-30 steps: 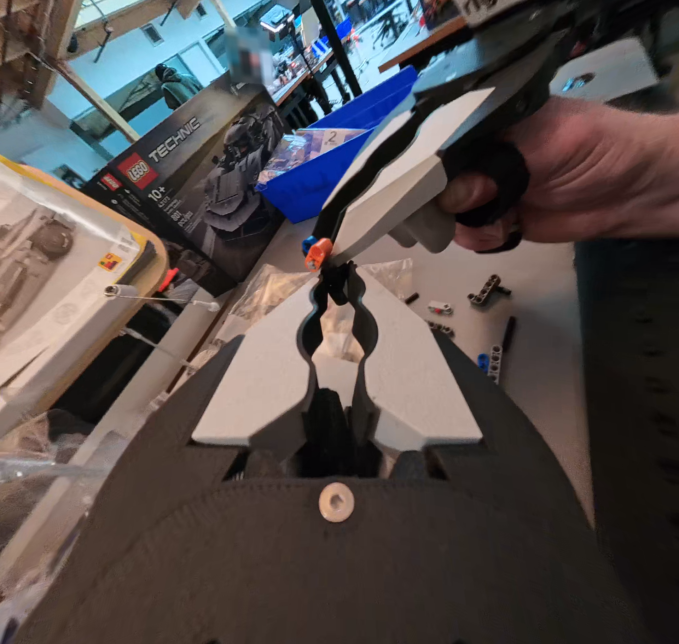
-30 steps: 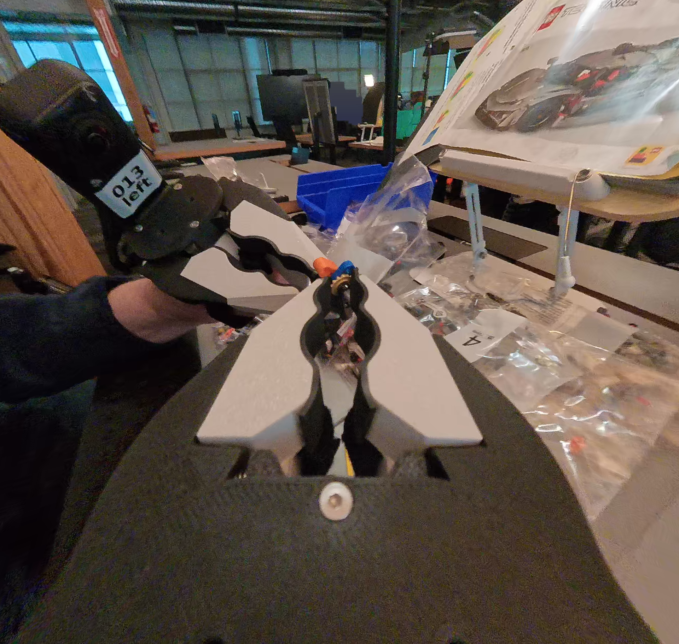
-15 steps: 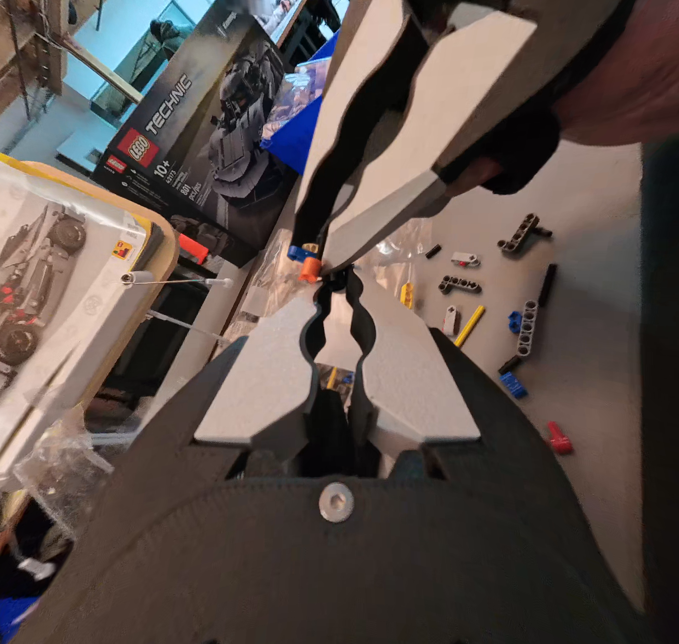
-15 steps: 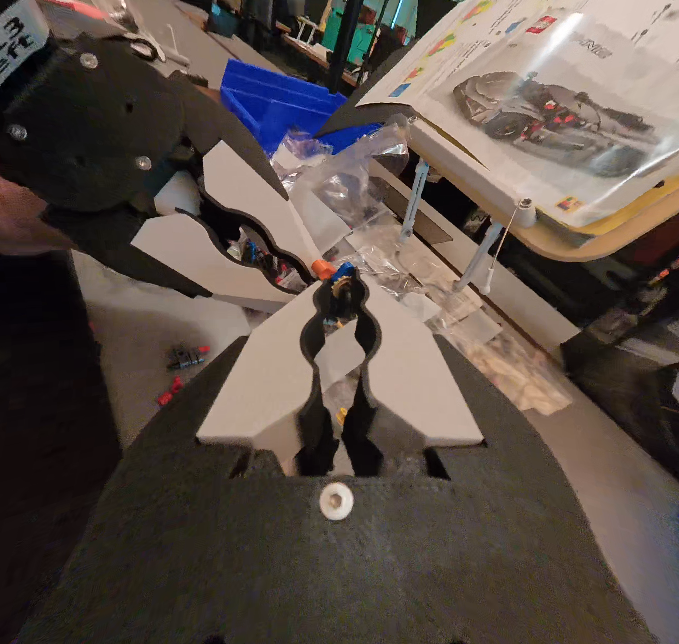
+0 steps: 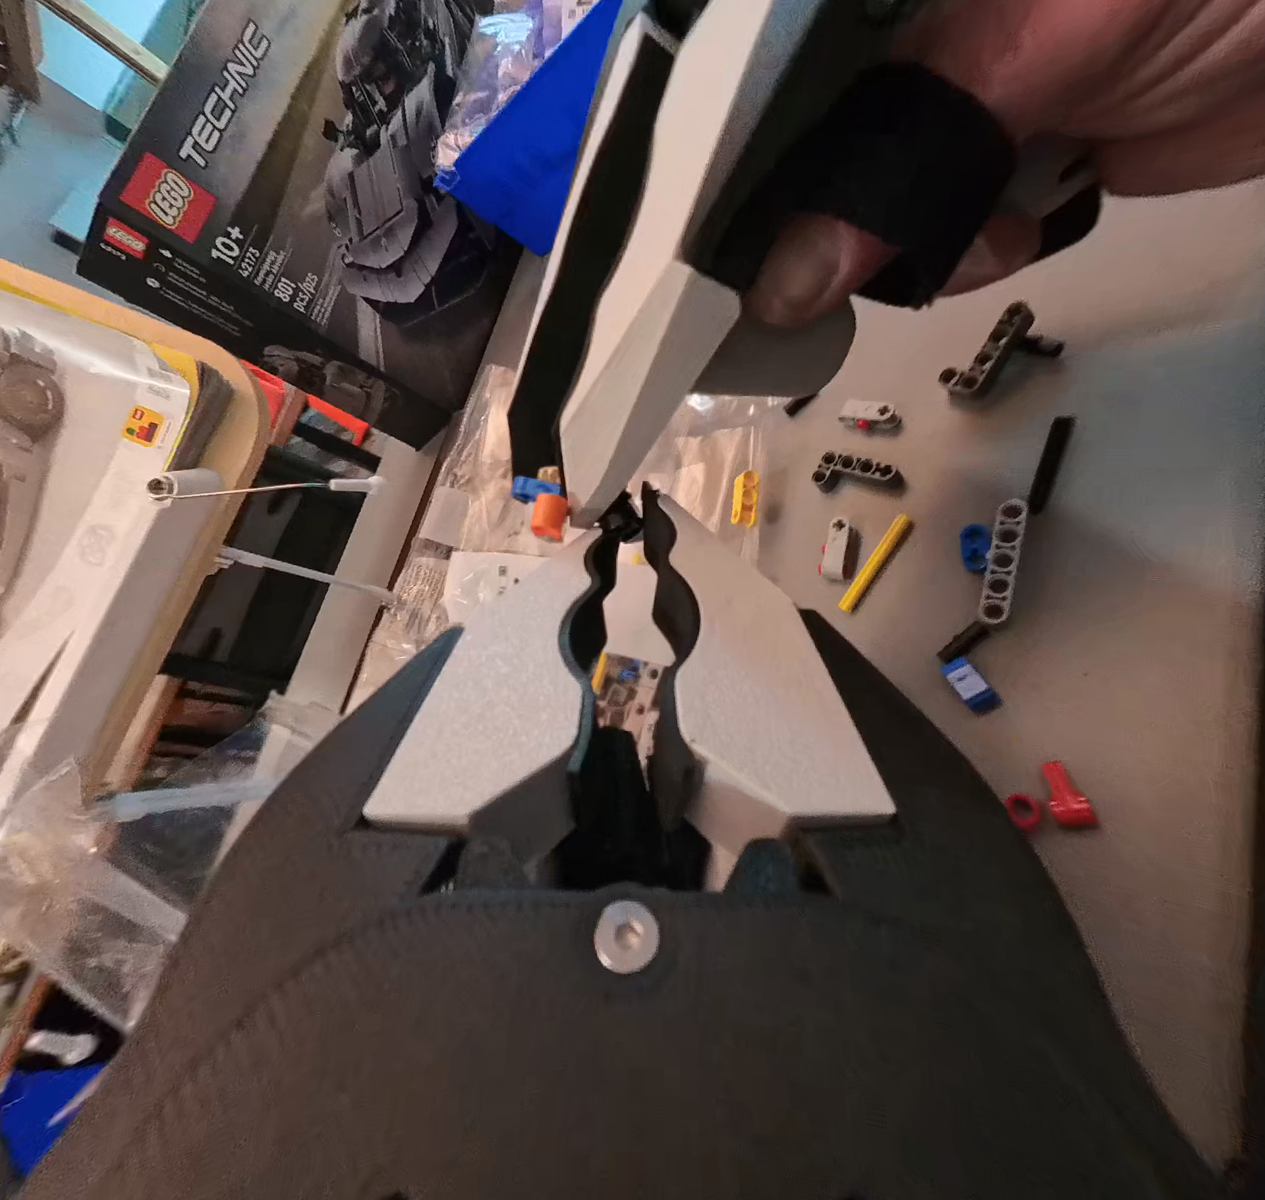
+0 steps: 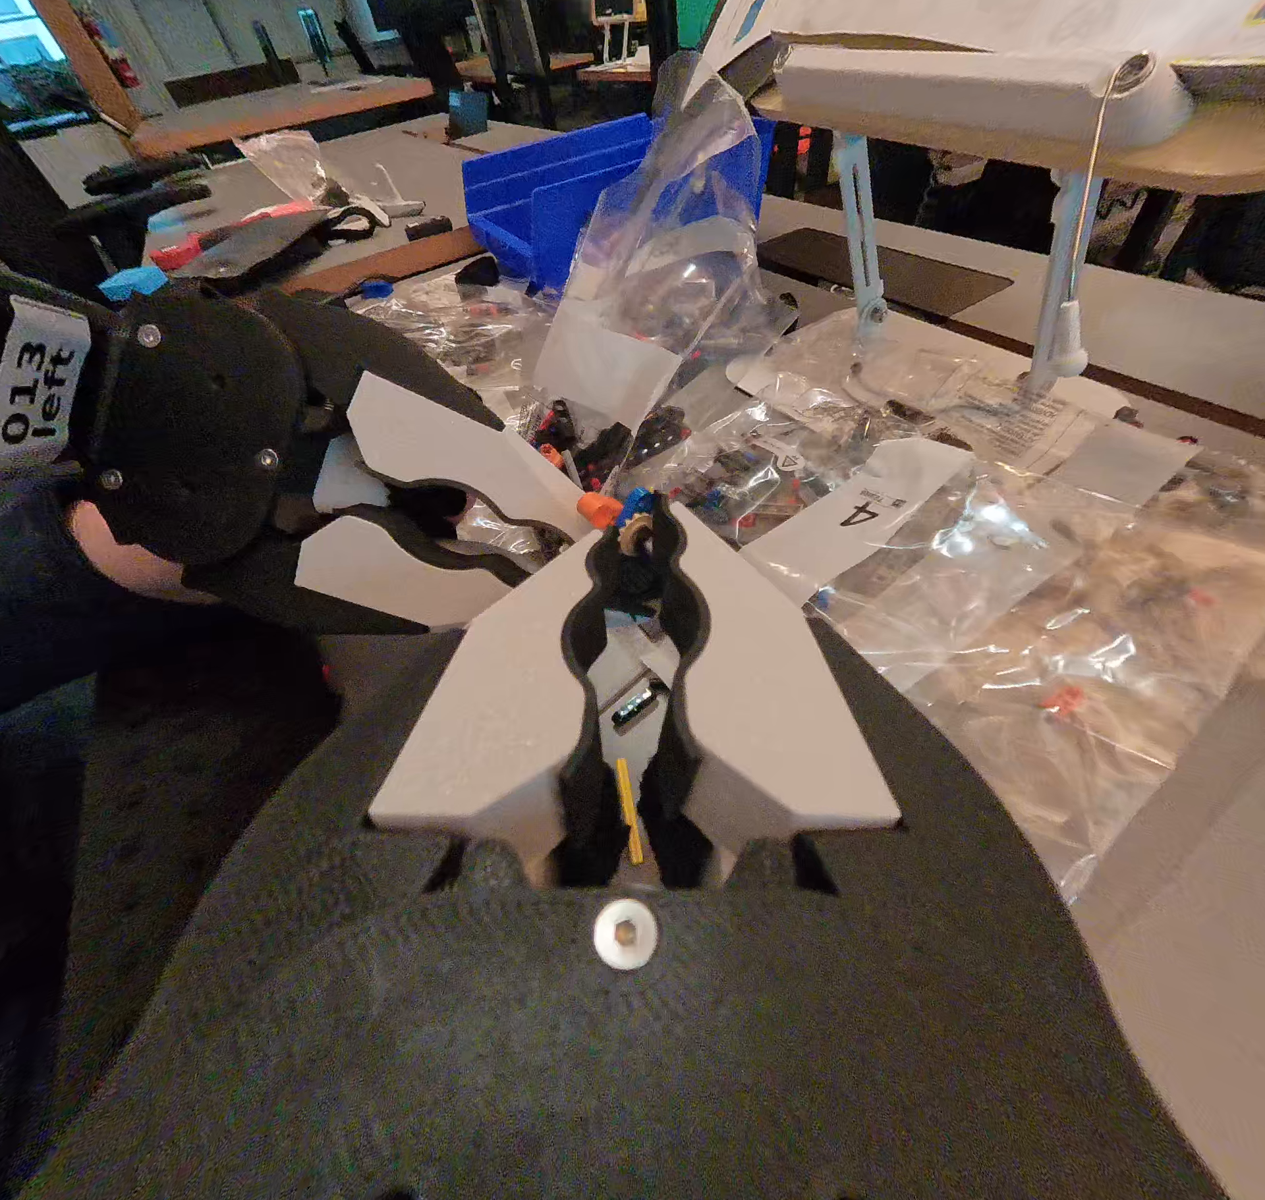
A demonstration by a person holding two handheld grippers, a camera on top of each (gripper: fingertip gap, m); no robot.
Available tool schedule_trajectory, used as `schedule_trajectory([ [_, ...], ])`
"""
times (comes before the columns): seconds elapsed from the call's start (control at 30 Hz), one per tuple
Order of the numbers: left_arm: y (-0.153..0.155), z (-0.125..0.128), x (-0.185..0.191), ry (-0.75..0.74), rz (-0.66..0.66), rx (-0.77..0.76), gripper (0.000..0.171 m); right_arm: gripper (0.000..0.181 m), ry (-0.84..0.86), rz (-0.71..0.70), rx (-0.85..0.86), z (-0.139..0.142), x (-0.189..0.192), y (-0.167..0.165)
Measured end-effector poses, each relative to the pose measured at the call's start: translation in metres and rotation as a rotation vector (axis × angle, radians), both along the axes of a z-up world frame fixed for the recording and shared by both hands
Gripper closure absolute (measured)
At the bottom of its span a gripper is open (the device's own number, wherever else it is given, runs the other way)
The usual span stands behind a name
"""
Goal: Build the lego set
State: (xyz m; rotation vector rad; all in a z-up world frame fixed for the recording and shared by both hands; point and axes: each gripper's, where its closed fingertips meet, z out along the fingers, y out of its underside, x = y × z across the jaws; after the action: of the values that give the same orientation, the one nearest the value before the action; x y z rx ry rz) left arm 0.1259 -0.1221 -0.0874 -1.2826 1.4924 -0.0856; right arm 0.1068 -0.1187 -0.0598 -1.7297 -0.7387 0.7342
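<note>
While both grippers meet tip to tip above the grey table (image 5: 1129, 722), a tiny lego sub-assembly sits right between them. The right gripper (image 6: 636, 524) is clamped on a small piece with a tan gear (image 6: 635, 532) and a blue bit (image 6: 633, 503) at its tips. The left gripper (image 5: 626, 524) has its tips nearly together around something small and black; whether it's actually pinching it, I honestly can't tell. An orange connector (image 5: 550, 514) sticks out sideways where the two tools meet, with the blue part just above it in the left wrist view.

Loose parts lie well apart on the table to the right: a yellow axle (image 5: 876, 572), a light grey beam (image 5: 1003, 561), a dark beam (image 5: 859, 471), a couple of red bits (image 5: 1064, 806). Clear parts bags (image 6: 992, 585) are spread under the right gripper, a blue bin (image 6: 547, 202) stands behind them, and the dark set box (image 5: 287, 195) leans near the instruction booklet (image 5: 75, 483) on its stand.
</note>
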Motion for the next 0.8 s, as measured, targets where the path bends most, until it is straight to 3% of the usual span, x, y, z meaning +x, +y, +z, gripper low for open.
schedule_trajectory([
  [0.1,0.002,-0.003,0.000,0.002,0.011,-0.028,0.165,0.175,-0.185,-0.046,0.130,-0.003,0.000,0.002],
  [0.23,0.003,-0.008,0.000,0.001,0.017,-0.056,0.165,0.175,-0.221,-0.066,0.119,-0.009,0.002,0.005],
  [0.4,0.006,-0.018,-0.009,-0.123,-0.022,-0.394,0.163,0.174,-0.380,-0.055,0.191,-0.020,0.001,0.005],
  [0.5,0.009,-0.020,-0.019,-0.138,-0.018,-0.482,0.141,0.174,-0.474,-0.033,0.247,-0.027,-0.004,0.002],
  [0.67,-0.011,0.001,-0.021,-0.249,-0.185,-0.642,0.137,0.174,-0.454,0.022,0.316,-0.019,-0.010,-0.006],
  [0.8,-0.024,0.002,-0.021,-0.264,-0.276,-0.743,0.148,0.174,-0.474,0.078,0.383,-0.016,-0.013,-0.015],
])
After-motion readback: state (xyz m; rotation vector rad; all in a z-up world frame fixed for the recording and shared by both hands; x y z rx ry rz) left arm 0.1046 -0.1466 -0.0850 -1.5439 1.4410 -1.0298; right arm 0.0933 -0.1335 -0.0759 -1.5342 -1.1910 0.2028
